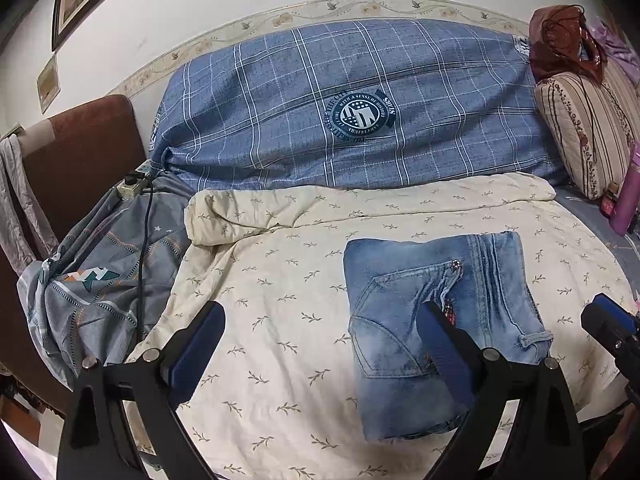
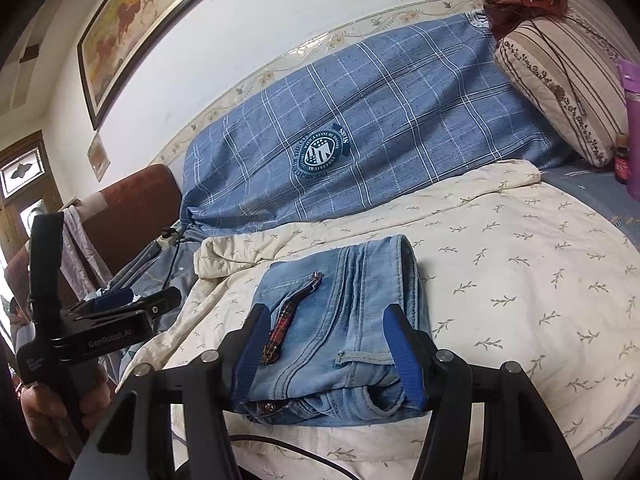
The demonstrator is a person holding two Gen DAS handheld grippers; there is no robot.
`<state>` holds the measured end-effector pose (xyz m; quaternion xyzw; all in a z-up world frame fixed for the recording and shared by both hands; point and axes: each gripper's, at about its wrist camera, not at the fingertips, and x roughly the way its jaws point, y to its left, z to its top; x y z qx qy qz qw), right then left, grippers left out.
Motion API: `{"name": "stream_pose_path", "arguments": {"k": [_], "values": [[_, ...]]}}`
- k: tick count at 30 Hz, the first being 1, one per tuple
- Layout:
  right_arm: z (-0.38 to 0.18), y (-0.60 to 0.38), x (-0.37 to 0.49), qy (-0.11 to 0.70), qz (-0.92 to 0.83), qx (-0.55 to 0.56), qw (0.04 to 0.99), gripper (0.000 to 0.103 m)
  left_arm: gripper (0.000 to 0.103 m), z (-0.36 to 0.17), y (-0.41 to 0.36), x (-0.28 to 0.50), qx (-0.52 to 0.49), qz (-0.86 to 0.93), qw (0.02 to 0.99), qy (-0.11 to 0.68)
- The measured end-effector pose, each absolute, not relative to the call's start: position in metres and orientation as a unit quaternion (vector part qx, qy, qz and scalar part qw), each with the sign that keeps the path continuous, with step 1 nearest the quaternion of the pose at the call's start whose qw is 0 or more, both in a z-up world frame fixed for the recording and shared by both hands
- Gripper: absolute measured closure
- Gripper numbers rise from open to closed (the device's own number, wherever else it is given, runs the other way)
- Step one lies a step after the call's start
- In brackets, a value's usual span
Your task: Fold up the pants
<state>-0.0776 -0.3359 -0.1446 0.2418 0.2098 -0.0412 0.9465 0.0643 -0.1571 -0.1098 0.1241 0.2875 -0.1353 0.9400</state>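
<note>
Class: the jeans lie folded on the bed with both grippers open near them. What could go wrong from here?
1. The right gripper straddles the folded jeans; pulling away carelessly might drag the top layer open.
2. The soft, rumpled quilt could let the bundle sag or slide.

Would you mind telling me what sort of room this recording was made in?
Most likely a home bedroom: folded jeans lie on a bed's cream quilt, with a blue plaid pillow against the wall and a framed picture above.
</note>
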Motion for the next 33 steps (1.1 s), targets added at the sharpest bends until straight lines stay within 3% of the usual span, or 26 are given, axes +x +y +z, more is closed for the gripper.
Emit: {"name": "stream_pose_path", "arguments": {"k": [33], "values": [[-0.1463,-0.3456,-0.0802,0.207,-0.049,0.266,0.940,0.040,0.006,-0.1131,-0.1572,0.0632,0.125,-0.136,0.939,0.291]]}}
